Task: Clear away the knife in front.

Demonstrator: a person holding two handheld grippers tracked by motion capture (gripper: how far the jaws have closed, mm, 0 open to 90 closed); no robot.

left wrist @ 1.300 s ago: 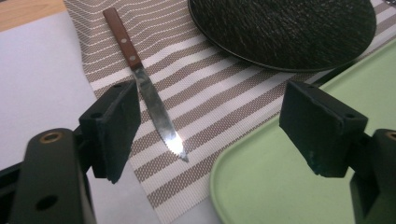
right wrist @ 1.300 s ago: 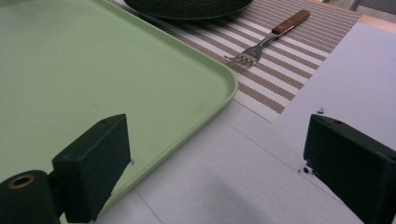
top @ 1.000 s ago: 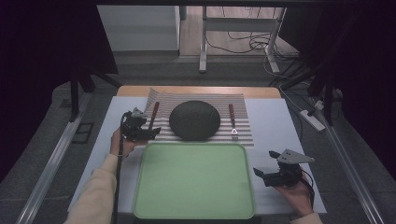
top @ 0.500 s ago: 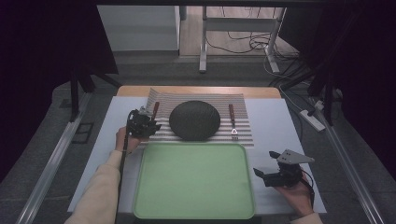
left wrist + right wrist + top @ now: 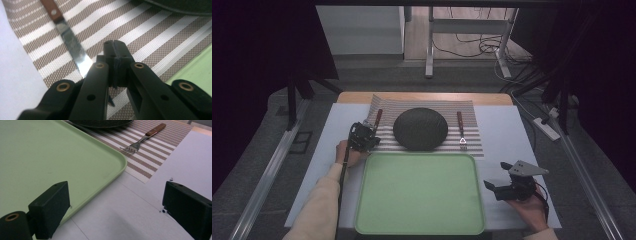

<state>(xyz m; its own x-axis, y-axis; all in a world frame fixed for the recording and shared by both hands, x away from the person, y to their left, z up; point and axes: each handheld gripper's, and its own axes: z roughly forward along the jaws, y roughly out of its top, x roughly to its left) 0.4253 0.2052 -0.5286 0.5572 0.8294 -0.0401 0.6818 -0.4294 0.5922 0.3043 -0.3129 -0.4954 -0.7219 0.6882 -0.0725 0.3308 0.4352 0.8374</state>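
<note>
A wooden-handled knife (image 5: 378,117) lies on the striped placemat (image 5: 427,103), left of a dark plate (image 5: 420,128). My left gripper (image 5: 373,140) hovers low over the mat's left edge by the blade. In the left gripper view its jaws (image 5: 115,45) have just closed pad against pad, with nothing seen between them; the knife (image 5: 70,42) lies just to their left. A fork (image 5: 460,131) rests to the right of the plate. My right gripper (image 5: 490,186) stands open on the white table cover, beside the right edge of the green tray (image 5: 419,195), with nothing between its jaws (image 5: 117,195).
The green tray (image 5: 50,157) takes up the near middle of the table, touching the placemat's front edge. The fork (image 5: 142,141) lies beyond the tray's corner. Bare white cover (image 5: 512,130) runs along both sides. Table legs and cables stand behind the table.
My left gripper moved right and down from the white cover onto the placemat's left edge by the knife blade, and its jaws went from open to shut. The right gripper stayed still.
</note>
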